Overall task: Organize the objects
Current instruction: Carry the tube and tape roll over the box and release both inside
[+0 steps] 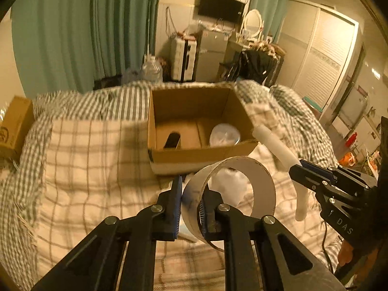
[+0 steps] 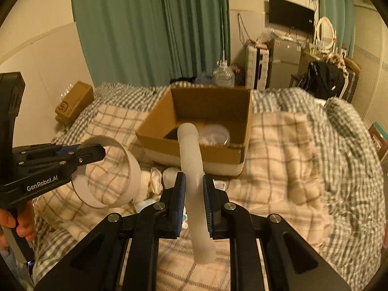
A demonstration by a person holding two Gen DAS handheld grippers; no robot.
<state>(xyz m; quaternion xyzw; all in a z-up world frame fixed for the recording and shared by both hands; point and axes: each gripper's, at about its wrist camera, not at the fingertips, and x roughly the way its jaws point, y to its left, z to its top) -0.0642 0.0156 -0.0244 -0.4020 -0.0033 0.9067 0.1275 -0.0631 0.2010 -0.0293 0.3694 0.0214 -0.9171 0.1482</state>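
The left gripper (image 1: 191, 201) is clamped on the wall of a wide tape roll (image 1: 230, 194), and the right gripper (image 2: 194, 201) is closed on a curved white tube (image 2: 191, 169); both are carried above the checked bedding (image 2: 291, 145). The step in hand appears to be transport to the open cardboard box (image 2: 208, 155) at 12 o'clock, which already contains a clear lidded container (image 2: 215, 133) and a dark object (image 1: 172, 140). The next move likely calls for advancing each load over the near rim before the jaws open.

Dim amber light, fisheye warp, blur
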